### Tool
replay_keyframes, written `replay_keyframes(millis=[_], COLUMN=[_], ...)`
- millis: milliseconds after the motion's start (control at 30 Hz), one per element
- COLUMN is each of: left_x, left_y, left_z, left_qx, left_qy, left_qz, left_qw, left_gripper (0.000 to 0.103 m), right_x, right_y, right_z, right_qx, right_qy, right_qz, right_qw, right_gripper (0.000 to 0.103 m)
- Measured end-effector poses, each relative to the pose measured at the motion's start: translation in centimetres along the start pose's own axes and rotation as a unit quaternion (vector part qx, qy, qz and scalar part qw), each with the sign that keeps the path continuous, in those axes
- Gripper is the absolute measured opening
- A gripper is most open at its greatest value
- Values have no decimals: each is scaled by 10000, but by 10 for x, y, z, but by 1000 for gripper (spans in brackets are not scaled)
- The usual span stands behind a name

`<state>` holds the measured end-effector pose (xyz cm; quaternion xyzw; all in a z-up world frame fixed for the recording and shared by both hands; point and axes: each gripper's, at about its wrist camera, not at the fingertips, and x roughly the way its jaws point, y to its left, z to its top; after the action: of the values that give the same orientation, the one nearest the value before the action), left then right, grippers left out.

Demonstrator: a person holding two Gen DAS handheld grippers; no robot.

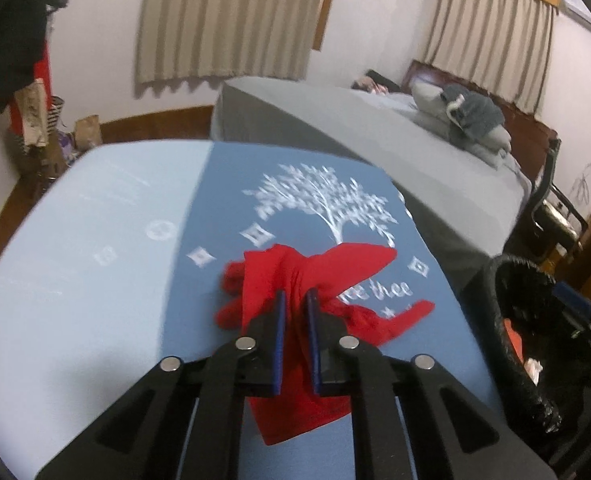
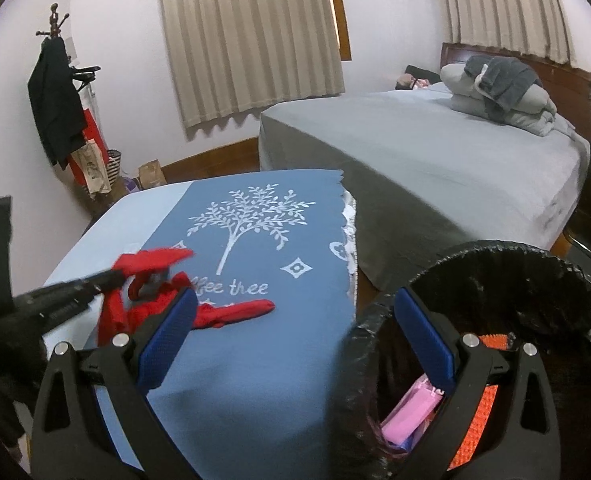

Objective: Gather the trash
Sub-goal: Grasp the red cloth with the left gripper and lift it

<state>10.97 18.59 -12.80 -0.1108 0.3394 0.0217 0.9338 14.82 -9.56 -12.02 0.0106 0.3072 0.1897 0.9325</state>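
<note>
Rag point(image 1: 295, 280): one, red | left gripper point(image 1: 295, 300): clamped | bin point(image 2: 495, 280): one

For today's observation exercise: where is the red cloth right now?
The red cloth lies on the blue tablecloth just below its white tree print, pinched between the left gripper pads; the black-lined bin stands to the table's right.

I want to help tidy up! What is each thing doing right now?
left gripper: shut on the red cloth.
red cloth: crumpled, partly lifted off the table.
right gripper: open, holding nothing.
bin: open, black liner, trash already inside.
tablecloth: spread flat on the table.
curtains: drawn shut.
</note>
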Motion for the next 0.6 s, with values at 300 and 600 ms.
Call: replay_keyframes(millis=[300, 600], left_x=[-5, 11], left_y=[47, 72], left_z=[2, -16], left_qx=[-139, -347], left_qy=[-76, 283], left_qz=[657, 762], left_qw=[9977, 9961], left_gripper=[10, 11], right_x=[22, 50], right_y=[35, 67], right_z=[9, 5], right_qx=[-195, -267], right_qy=[81, 421], right_qz=[321, 568], right_qw=[9993, 9971], right_gripper=[96, 96])
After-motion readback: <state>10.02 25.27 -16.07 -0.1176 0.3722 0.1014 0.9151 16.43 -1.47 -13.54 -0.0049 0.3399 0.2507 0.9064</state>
